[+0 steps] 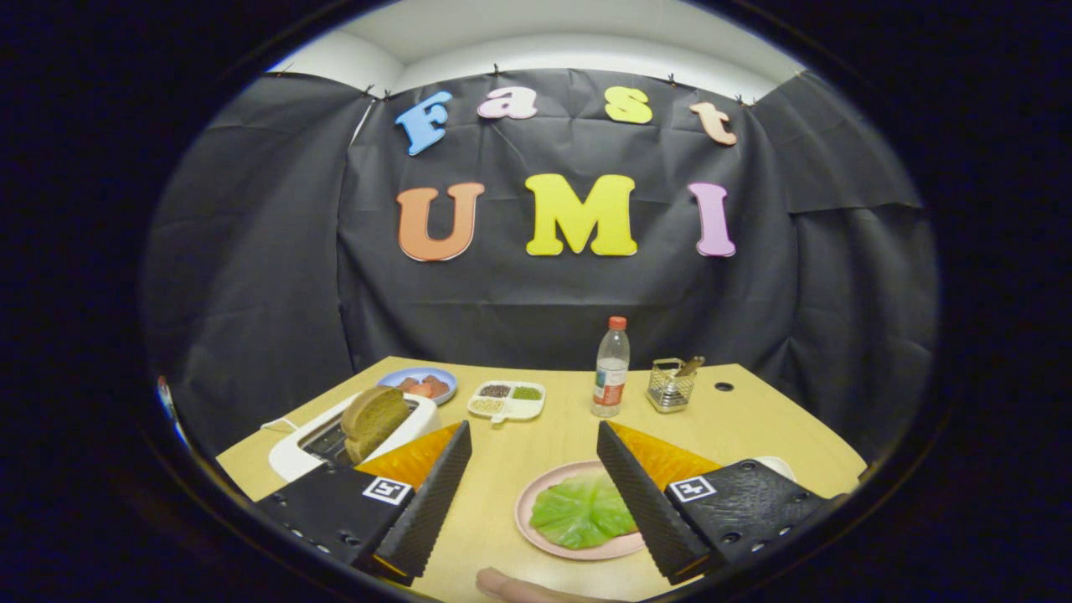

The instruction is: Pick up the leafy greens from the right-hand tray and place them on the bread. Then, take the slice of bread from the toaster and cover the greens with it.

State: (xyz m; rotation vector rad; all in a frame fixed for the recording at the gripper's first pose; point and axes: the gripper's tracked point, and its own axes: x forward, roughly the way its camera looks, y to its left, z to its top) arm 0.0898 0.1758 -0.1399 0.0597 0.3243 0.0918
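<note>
on the tabletop (553, 435) ahead of me, nothing of the task is looking done yet. i am holding the claw (536, 444) spread wide and empty, its two fingers well apart above the wood. the leafy greens (582, 511) are lying flat on a pink plate (536, 490), which is sitting between the fingers and tucking partly behind the right one. a slice of bread (373, 419) is standing up out of the white toaster (289, 456), just beyond the left finger. i am not making out the bread that is meant to receive the greens, so i am not guessing where it lies. further back a blue plate (419, 381) of reddish pieces, a divided dish (507, 400), a bottle (611, 368) and a wire basket (670, 385) are standing near the wall. both steps are remaining, as i am judging it: lifting the greens first, then fetching the toaster slice to cover them.
</note>
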